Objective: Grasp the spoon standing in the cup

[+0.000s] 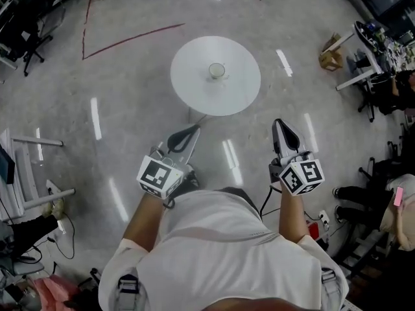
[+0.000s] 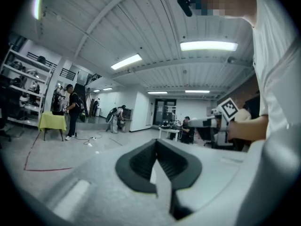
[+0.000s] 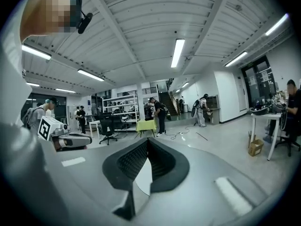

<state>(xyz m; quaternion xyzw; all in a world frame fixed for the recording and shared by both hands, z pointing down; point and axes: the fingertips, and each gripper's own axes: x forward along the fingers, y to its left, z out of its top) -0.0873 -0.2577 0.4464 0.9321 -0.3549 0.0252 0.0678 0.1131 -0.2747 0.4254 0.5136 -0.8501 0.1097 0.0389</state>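
Cup (image 1: 216,70) and round white table (image 1: 240,96) stand well ahead of both grippers, with bare floor (image 1: 130,109) between. The cup sits near the table's middle, straight ahead of the gap between the two tools. The spoon is meant to be in that cup, but from this far off it is too small to pick out.

The left gripper (image 1: 184,137) and right gripper (image 1: 285,133) are held close in front of the person's body, level with each other, noses forward. Each gripper's own camera looks out across the room and up at the ceiling, so neither nose is tipped down toward the table. This looks like a carrying or ready pose, taken because the table is out of reach.

The left gripper's (image 2: 156,142) dark pads meet at the tip with nothing between them. The right gripper (image 3: 147,140) is closed and empty in the same way.

The reach has not yet begun. My guess is that the person must step closer, and one gripper must spread its jaws before nearing the cup.
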